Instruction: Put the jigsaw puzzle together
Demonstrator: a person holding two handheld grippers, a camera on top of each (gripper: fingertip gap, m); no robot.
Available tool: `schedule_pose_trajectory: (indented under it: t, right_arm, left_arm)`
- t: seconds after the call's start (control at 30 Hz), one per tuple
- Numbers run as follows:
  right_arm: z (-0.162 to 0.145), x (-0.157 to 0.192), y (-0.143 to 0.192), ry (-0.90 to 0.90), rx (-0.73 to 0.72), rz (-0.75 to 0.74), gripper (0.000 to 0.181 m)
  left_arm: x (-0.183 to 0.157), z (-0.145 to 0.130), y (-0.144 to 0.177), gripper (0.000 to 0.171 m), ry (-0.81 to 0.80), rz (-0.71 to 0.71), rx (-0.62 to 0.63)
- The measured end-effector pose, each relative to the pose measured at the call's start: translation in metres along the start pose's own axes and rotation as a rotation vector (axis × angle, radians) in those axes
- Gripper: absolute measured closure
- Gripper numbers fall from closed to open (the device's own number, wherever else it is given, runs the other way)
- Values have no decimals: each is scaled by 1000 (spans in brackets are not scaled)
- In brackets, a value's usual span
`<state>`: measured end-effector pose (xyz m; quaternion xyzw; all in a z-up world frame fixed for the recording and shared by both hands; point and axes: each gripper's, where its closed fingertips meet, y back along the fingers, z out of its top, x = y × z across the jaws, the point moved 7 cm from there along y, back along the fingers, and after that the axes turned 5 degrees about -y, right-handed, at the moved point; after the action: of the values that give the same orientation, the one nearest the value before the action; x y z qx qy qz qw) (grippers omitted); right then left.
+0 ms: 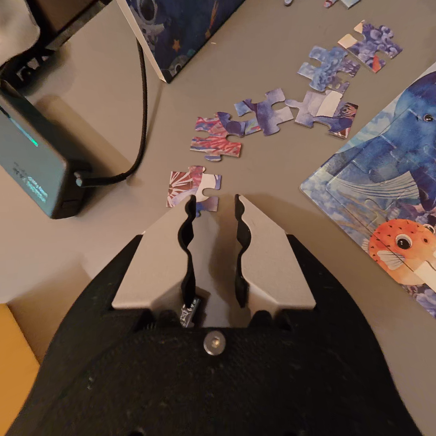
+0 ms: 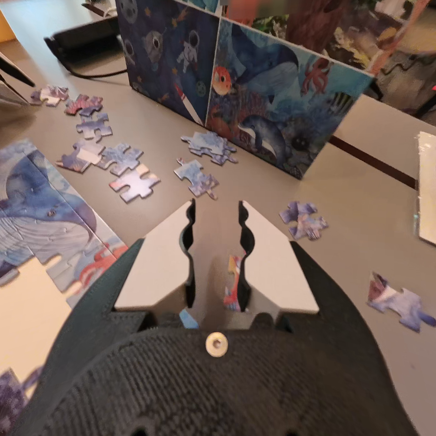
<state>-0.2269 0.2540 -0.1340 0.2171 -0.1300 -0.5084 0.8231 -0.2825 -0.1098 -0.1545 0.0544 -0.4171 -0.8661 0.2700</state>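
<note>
In the left wrist view my left gripper (image 1: 215, 200) is open and empty, low over the grey table. Its left fingertip overlaps the near edge of a red, white and blue puzzle piece (image 1: 188, 186). A row of loose pieces (image 1: 266, 113) runs up to the right. The partly joined whale puzzle (image 1: 377, 179) lies at the right. In the right wrist view my right gripper (image 2: 217, 204) is open. A red and yellow piece (image 2: 232, 280) shows in the gap against the right finger; I cannot tell whether it lies on the table. The joined puzzle (image 2: 47, 224) is at the left.
The upright puzzle box (image 2: 247, 94) stands behind the loose pieces (image 2: 195, 177); it also shows in the left wrist view (image 1: 179, 35). A power bank (image 1: 30, 160) with a black cable (image 1: 141, 106) lies at the left. A pale wrapped sheet (image 2: 427, 188) lies at the right edge. One gripper's finger ends stand about 30 cm off the other's. From the left gripper's tips to the partly joined whale puzzle (image 1: 377, 179) is close to 12 cm. Seen from the right wrist view (image 2: 10, 177) as well.
</note>
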Motion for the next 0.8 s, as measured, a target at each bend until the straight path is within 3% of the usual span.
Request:
schedule_pose_trajectory:
  t: [0.17, 0.27, 0.4, 0.43, 0.47, 0.5, 0.67, 0.8]
  right_arm:
    - [25, 25, -51, 52, 81, 83, 114]
    - [31, 21, -92, 69, 157, 82, 95]
    - [38, 13, -131, -42, 257, 133, 93]
    - [39, 12, -134, -40, 272, 121, 103]
    - [39, 11, -134, -17, 281, 100, 112]
    - [39, 11, -132, 2, 287, 103, 131]
    - [43, 4, -105, 11, 177, 107, 132]
    - [47, -12, -52, -16, 37, 64, 132]
  left_arm:
    - [3, 5, 7, 141, -26, 61, -49]
    - [5, 5, 11, 141, -35, 89, -60]
    - [13, 2, 13, 143, -17, 124, -70]
    - [15, 0, 12, 143, -8, 126, -67]
    - [18, -1, 12, 143, 1, 124, -64]
    - [20, -3, 11, 143, 8, 121, -62]
    - [20, -5, 11, 143, 15, 113, -61]
    - [17, -2, 13, 143, -21, 144, -64]
